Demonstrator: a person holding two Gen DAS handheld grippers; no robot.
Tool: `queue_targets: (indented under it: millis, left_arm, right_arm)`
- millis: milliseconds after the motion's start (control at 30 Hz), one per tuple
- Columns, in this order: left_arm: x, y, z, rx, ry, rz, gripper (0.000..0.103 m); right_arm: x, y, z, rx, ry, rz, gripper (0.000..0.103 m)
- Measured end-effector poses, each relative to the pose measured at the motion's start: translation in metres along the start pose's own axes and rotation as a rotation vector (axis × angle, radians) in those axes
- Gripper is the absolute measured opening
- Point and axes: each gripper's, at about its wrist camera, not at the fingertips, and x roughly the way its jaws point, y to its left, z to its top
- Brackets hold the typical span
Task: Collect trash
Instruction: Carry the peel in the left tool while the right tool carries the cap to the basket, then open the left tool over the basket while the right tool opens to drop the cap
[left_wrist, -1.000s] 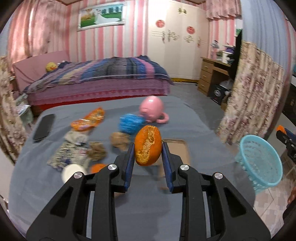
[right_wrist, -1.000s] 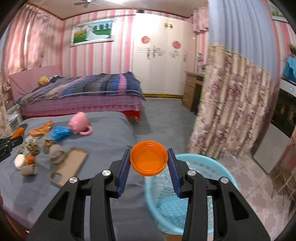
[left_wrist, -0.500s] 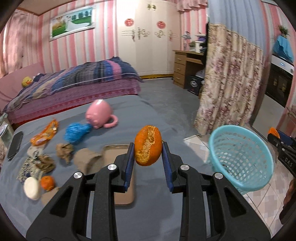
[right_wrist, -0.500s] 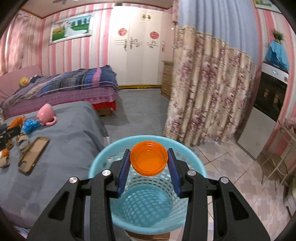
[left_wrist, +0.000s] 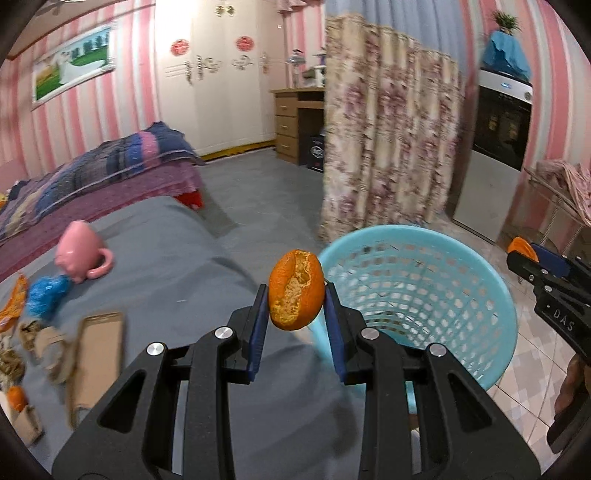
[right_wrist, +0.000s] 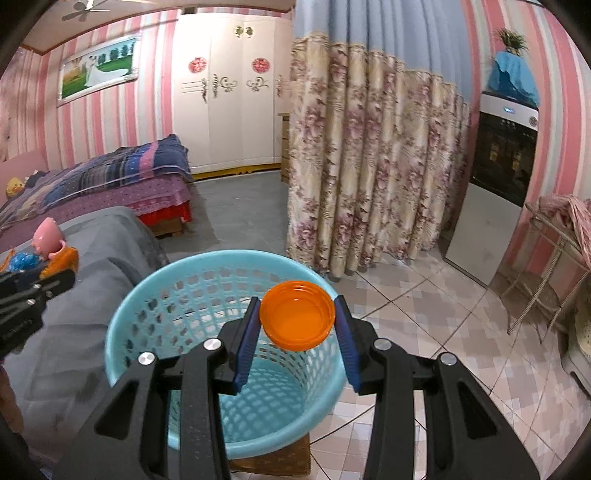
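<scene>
My left gripper (left_wrist: 295, 306) is shut on a piece of orange peel (left_wrist: 295, 290), held above the grey bed edge just left of the light-blue mesh basket (left_wrist: 424, 295). My right gripper (right_wrist: 297, 321) is shut on an orange plastic lid (right_wrist: 297, 314), held over the right side of the basket's (right_wrist: 155, 314) opening. The basket looks empty inside. The right gripper (left_wrist: 524, 258) also shows at the right edge of the left wrist view; the left gripper (right_wrist: 55, 275) shows at the left edge of the right wrist view.
On the grey bed (left_wrist: 177, 258) lie a pink mug (left_wrist: 79, 254), a blue crumpled wrapper (left_wrist: 46, 295), a brown phone case (left_wrist: 98, 354) and several scraps at the left. A floral curtain (right_wrist: 369, 166) hangs behind the basket. Tiled floor (right_wrist: 443, 325) lies to the right.
Both grippers have swung right, away from the bed's litter. The left now holds the peel beside the basket; the right holds the lid over the basket's right side, a little further right than before.
</scene>
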Motion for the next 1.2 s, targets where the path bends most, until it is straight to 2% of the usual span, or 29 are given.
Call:
queue_targets:
  millis: [200, 333, 467, 567, 867, 933, 967, 1000, 1067, 1200]
  left_arm:
    - [0.020, -0.038, 0.012, 0.050, -0.009, -0.055, 0.032]
    - [0.027, -0.047, 0.015, 0.076, -0.013, -0.033, 0.064]
    - [0.027, -0.033, 0.019, 0.046, -0.013, -0.009, 0.077]
    - [0.022, -0.016, 0.016, 0.031, -0.013, 0.039, 0.085]
    - [0.005, 0.035, 0.005, -0.049, 0.007, 0.134, 0.092]
    - [-0.002, 0.043, 0.004, -0.057, 0.003, 0.151, 0.094]
    - [-0.006, 0.048, 0.004, -0.063, -0.003, 0.159, 0.096]
    - [-0.011, 0.054, 0.002, -0.073, -0.009, 0.166, 0.096]
    - [-0.019, 0.063, -0.001, -0.087, -0.011, 0.175, 0.097]
    - [-0.037, 0.081, -0.006, -0.100, -0.017, 0.204, 0.097]
  right_arm:
    - [0.008, -0.017, -0.002, 0.022, 0.010, -0.022, 0.040]
    - [0.013, -0.023, -0.002, 0.028, 0.013, -0.029, 0.040]
    - [0.020, -0.019, -0.004, 0.018, 0.026, -0.026, 0.040]
    - [0.024, -0.012, -0.006, 0.016, 0.034, -0.013, 0.040]
    - [0.042, 0.021, -0.003, -0.002, 0.053, 0.035, 0.040]
    - [0.044, 0.023, -0.001, 0.010, 0.054, 0.046, 0.059]
    - [0.044, 0.024, -0.001, 0.016, 0.046, 0.054, 0.078]
    - [0.043, 0.026, -0.001, 0.016, 0.037, 0.051, 0.082]
    - [0.044, 0.031, 0.000, 0.002, 0.038, 0.038, 0.083]
    - [0.039, 0.039, 0.005, 0.011, 0.020, 0.037, 0.093]
